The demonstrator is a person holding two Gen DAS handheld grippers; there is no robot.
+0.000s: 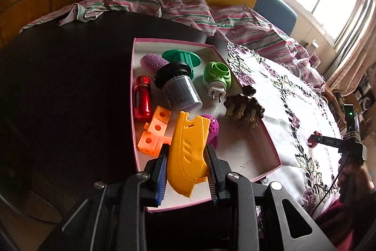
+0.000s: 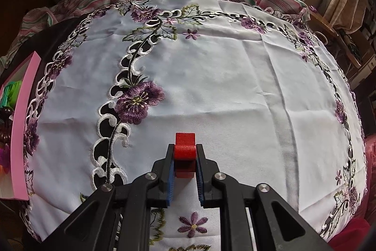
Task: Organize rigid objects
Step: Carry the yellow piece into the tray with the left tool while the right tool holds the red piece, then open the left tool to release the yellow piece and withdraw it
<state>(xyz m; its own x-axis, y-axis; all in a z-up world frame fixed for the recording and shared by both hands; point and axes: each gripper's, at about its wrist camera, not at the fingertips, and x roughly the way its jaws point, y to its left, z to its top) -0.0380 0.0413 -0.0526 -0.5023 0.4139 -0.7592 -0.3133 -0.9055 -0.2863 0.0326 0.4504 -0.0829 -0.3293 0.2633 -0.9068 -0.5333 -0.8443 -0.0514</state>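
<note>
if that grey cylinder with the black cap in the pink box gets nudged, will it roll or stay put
The grey cylinder with the black cap lies on its side, so it probably rolls. The wider cap would likely curve its path. The green flanged spool and orange cube blocks look close enough to stop it soon.

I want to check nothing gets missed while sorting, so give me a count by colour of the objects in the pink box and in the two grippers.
Purple: 2, egg shape and holed ball
Green: 2, spool and plug-in piece
Red: 2, bottle and small block
Orange: 1, cube piece
Yellow: 1, flat piece
Black: 1, cylinder
Brown: 1, claw clip
Total: 10
</note>
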